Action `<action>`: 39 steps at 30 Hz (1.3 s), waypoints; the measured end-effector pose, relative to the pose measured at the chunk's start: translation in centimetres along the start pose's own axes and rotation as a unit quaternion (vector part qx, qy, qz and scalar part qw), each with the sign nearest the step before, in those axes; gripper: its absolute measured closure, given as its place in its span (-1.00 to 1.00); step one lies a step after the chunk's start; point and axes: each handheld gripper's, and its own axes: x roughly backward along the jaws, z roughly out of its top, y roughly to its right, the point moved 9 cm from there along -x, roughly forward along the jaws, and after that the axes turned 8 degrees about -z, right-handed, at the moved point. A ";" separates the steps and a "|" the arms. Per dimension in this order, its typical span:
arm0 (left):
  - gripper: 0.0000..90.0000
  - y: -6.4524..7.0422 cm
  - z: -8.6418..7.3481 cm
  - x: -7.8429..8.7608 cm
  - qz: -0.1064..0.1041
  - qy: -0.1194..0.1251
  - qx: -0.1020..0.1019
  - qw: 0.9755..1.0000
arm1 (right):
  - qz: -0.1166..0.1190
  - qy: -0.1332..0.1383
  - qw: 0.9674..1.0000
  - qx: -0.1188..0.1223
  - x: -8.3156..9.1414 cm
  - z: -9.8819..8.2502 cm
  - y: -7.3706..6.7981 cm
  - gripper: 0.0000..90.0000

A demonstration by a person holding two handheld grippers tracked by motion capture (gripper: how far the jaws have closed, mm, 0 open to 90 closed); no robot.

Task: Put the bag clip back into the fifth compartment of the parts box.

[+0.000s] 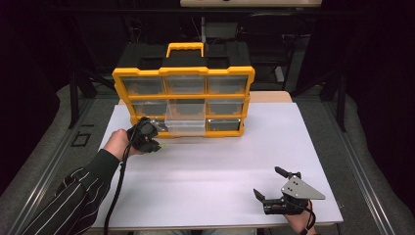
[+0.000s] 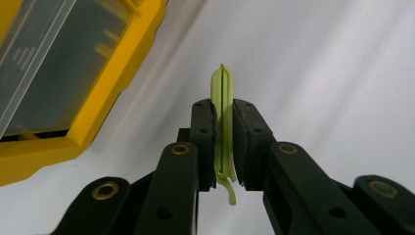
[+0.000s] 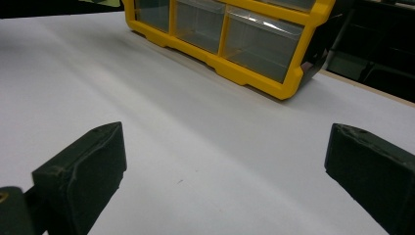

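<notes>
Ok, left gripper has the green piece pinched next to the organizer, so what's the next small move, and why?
Probably carry the left gripper up over the pulled-out clear drawer and only then let go. The green piece is clamped between the pads, above bare table beside the organizer, and that drawer is the one standing out. The right gripper sits open and apart, so it's not in the way.

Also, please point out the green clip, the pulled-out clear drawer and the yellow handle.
green clip (image 2: 222, 93): left gripper view, its tip above the pads.
clear drawer (image 1: 185, 122): high view, its front wall.
yellow handle (image 1: 185, 47): high view, middle of its top bar.
</notes>
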 end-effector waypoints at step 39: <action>0.79 -1.7 0.6 4.7 0.026 0.002 -0.002 1.000 | -0.001 -0.001 1.000 0.002 0.1 -0.1 0.1 -0.97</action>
